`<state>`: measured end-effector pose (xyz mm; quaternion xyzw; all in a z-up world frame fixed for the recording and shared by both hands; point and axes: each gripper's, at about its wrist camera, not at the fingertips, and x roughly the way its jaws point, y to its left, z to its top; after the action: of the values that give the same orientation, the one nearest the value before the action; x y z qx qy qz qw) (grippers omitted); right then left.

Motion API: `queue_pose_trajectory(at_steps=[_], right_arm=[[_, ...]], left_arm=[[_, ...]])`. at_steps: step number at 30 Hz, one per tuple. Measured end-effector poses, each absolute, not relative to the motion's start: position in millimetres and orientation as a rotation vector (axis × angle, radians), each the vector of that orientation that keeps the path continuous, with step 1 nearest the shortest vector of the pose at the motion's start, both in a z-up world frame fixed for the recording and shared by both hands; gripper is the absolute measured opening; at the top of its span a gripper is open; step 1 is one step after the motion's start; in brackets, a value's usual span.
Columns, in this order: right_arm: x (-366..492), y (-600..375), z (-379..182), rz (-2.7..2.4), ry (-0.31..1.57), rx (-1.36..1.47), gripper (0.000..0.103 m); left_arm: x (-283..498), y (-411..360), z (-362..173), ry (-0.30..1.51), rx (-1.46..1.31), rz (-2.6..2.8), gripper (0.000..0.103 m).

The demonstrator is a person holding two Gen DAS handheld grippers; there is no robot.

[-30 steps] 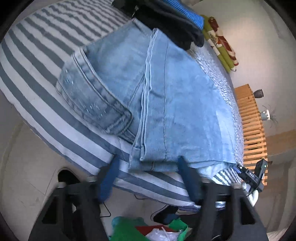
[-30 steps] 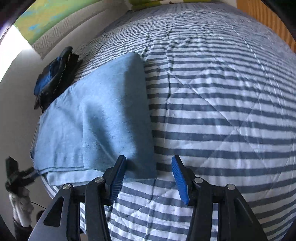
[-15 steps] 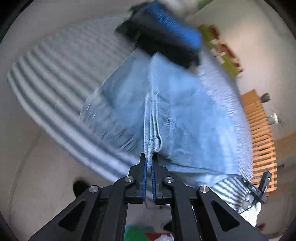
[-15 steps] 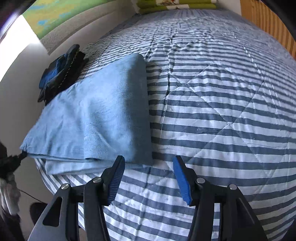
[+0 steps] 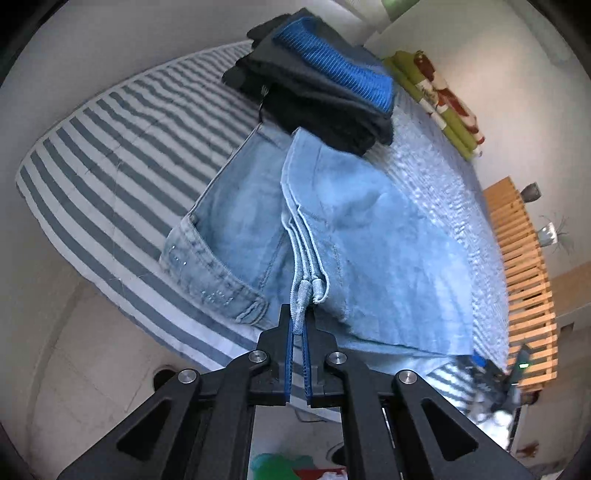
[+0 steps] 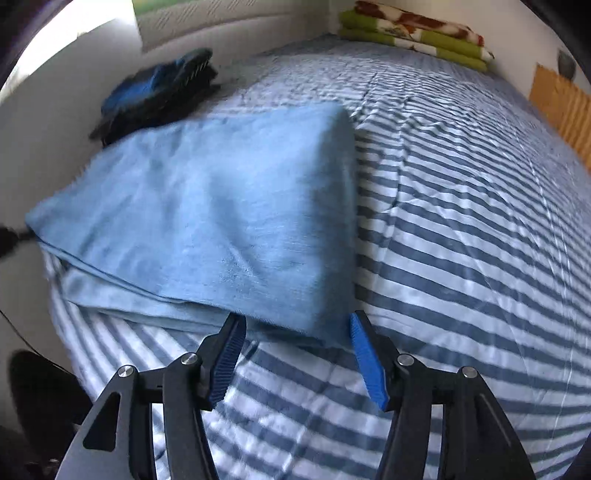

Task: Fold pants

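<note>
Light blue jeans lie folded on the striped bed, waistband and pocket at the left. My left gripper is shut on the stacked hem edges at the near corner, lifting them slightly. In the right wrist view the same jeans form a thick folded pad near the bed's edge. My right gripper is open, its blue pads on either side of the near right corner of the fold, close to the cloth; I cannot tell whether they touch it.
A pile of dark and blue folded clothes sits just beyond the jeans. A green patterned blanket lies at the far end. A wooden slatted frame runs along the right side. The floor lies below the bed's near edge.
My left gripper went from open at the jeans' edge to shut on the hems and raised them. My right gripper moved closer to the fold's corner, still open.
</note>
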<state>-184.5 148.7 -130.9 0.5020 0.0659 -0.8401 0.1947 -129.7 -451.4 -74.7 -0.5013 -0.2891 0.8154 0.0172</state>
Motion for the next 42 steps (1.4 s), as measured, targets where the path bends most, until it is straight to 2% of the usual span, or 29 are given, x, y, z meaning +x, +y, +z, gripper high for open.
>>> queue_pose_trajectory(at_steps=[2,5,9,13,16,19,22,26,27,33,35,38,40,42], right_arm=[[-186.3,142.0,-140.2,-2.372,0.274,1.412,0.057],[-185.8,159.4,-131.2,-2.460,0.245,1.388,0.053],[-192.6,201.1,-131.9,-2.454,0.033,1.487,0.053],[-183.4,209.1,-126.3,-2.422,0.096,1.505,0.053],[-180.7,232.8,-100.7,-2.384,-0.082,1.419,0.053],[-199.8,241.0,-82.0,-2.379,-0.251,1.348,0.053],[-229.6,229.6,-72.6,-2.383,-0.308,1.304,0.052],[-274.8,202.7,-72.0,-2.346,-0.295,1.300,0.036],[-284.4,195.7,-73.8,-2.317,-0.309,1.309,0.035],[-334.6,156.8,-92.1,-2.124,-0.357,1.343,0.034],[-346.3,146.8,-100.0,-2.096,-0.330,1.354,0.034],[-375.9,147.0,-120.1,-2.119,-0.319,1.417,0.034],[-399.9,160.0,-133.1,-2.234,-0.304,1.486,0.034],[-411.0,175.8,-135.4,-2.206,-0.424,1.478,0.034]], left_arm=[[-128.0,-450.1,-75.9,-0.876,-1.571,2.547,0.004],[-125.5,-450.6,-102.8,-0.898,-1.656,2.503,0.004],[-127.3,-436.3,-130.3,-0.778,-1.789,2.470,0.007],[-118.4,-437.0,-99.9,-0.701,-1.763,2.545,0.011],[-114.5,-420.4,-67.0,-0.559,-1.684,2.617,0.012],[-127.2,-378.2,-41.7,-0.457,-1.574,2.619,0.012],[-150.5,-308.6,-31.5,-0.323,-1.483,2.527,0.012],[-180.0,-206.2,-36.6,-0.136,-1.384,2.370,0.012],[-186.4,-183.4,-41.8,-0.115,-1.363,2.331,0.012],[-219.8,-67.5,-81.0,-0.082,-1.311,2.151,0.012],[-230.5,-45.6,-102.4,-0.129,-1.348,2.092,0.012],[-236.9,-25.1,-138.6,-0.217,-1.424,2.016,0.011],[-234.9,-21.7,-137.4,-0.224,-1.393,2.018,0.011],[-234.8,-21.6,-132.7,-0.213,-1.404,1.982,0.011]])
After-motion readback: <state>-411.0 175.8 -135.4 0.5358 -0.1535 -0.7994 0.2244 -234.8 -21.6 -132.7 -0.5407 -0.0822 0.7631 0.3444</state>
